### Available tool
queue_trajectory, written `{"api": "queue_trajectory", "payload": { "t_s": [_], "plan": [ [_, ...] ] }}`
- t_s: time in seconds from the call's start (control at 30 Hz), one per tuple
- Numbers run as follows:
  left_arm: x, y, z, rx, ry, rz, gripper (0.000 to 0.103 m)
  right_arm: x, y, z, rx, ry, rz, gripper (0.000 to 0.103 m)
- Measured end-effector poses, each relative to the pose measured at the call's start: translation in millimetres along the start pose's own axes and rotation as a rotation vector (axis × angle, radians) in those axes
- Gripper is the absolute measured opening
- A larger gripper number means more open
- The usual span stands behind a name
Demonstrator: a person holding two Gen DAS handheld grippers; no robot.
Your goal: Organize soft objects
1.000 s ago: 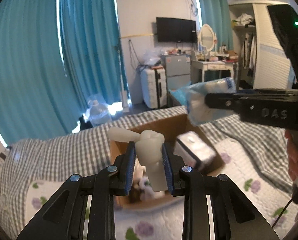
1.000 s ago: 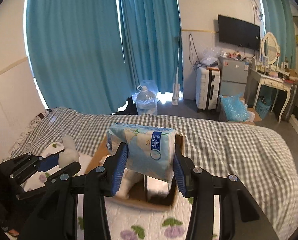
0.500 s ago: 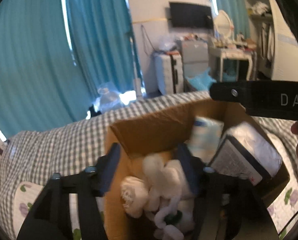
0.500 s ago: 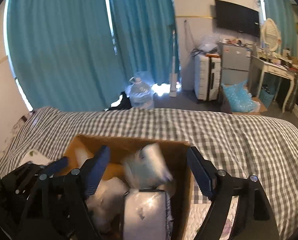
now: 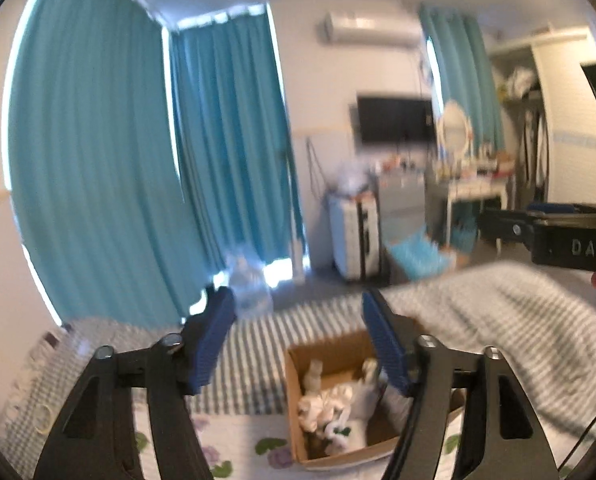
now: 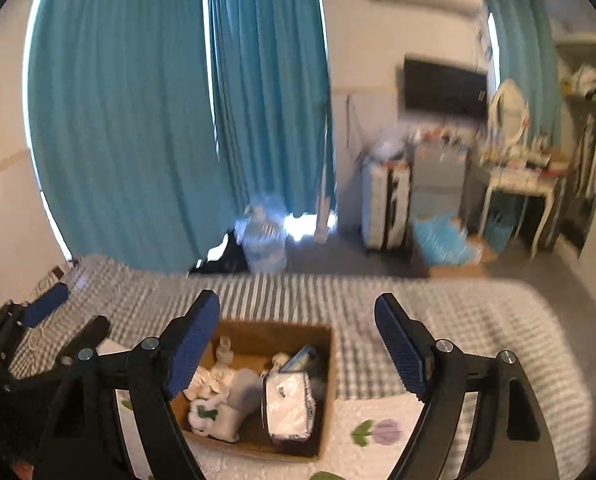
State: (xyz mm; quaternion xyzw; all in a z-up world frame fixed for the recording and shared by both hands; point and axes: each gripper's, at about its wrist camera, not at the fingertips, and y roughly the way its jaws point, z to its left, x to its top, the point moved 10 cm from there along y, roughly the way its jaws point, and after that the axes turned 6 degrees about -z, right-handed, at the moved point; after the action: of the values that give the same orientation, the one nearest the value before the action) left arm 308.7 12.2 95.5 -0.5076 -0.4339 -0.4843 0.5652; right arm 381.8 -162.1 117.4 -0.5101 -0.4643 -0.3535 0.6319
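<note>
A brown cardboard box (image 6: pixel 325 368) sits on the bed, also in the left wrist view (image 5: pixel 293 396). Inside lie white plush toys (image 6: pixel 209 394), a wrapped white tissue pack (image 6: pixel 287 404) and a blue tissue pack (image 6: pixel 300 356). The plush pile also shows in the left wrist view (image 5: pixel 326 408). My right gripper (image 6: pixel 298 344) is open and empty, raised above the box. My left gripper (image 5: pixel 295 344) is open and empty, held above and behind the box. It shows at the left edge of the right wrist view (image 6: pixel 63 312).
The bed has a grey checked blanket (image 6: pixel 438 312) and a white floral quilt (image 6: pixel 378 432). Beyond it are teal curtains (image 6: pixel 137 120), a water jug (image 6: pixel 263 240), a suitcase (image 6: pixel 384 208), a dressing table (image 6: pixel 518 184) and a wall TV (image 6: pixel 444 86).
Both grippers opened and dropped their loads into the box: the left its white plush, the right the blue tissue pack. Both then lifted up and away from the box.
</note>
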Motion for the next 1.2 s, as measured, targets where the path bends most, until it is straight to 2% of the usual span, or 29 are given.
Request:
{"api": "queue_trajectory", "payload": {
  "t_s": [0.1,0.17,0.23,0.37,0.5,0.67,0.77,0.87,0.97,1.03,1.2],
  "plan": [
    [45.4,-55.2,11.3,0.004,-0.026,-0.13,0.08,39.2,-69.4,3.6,-0.026,-0.024,-0.113,0.095],
    [62.1,-80.3,19.3,0.005,-0.041,-0.168,0.08,56.1,-113.2,7.0,-0.042,-0.03,-0.185,0.102],
    [75.4,-102.6,27.1,0.024,-0.055,-0.189,0.08,65.2,-145.6,11.6,-0.047,-0.028,-0.237,0.103],
    [81.5,-144.1,35.3,0.059,-0.07,-0.253,0.08,59.1,-192.5,24.9,-0.009,-0.009,-0.272,0.103],
    [67.4,-165.7,34.8,0.087,-0.048,-0.28,0.08,32.9,-210.1,32.1,-0.016,-0.032,-0.292,0.103],
    [27.2,-159.7,28.4,0.084,-0.04,-0.251,0.08,-17.4,-198.2,40.6,-0.031,-0.039,-0.292,0.103],
    [-9.3,-141.5,30.4,0.094,-0.064,-0.203,0.08,-46.2,-176.7,43.4,-0.047,-0.046,-0.288,0.103],
    [-41.9,-123.5,27.5,0.111,-0.056,-0.175,0.08,-74.3,-145.7,45.9,-0.027,-0.059,-0.281,0.103],
    [-74.8,-107.5,24.4,0.129,-0.051,-0.147,0.08,-105.1,-114.0,49.2,-0.013,-0.063,-0.246,0.103],
    [-93.0,-99.3,20.5,0.111,-0.062,-0.118,0.08,-122.4,-96.1,45.0,-0.016,-0.033,-0.224,0.103],
    [-115.3,-78.3,18.6,0.085,-0.074,-0.049,0.08,-148.4,-64.5,36.8,-0.036,-0.003,-0.156,0.103]
  ]
}}
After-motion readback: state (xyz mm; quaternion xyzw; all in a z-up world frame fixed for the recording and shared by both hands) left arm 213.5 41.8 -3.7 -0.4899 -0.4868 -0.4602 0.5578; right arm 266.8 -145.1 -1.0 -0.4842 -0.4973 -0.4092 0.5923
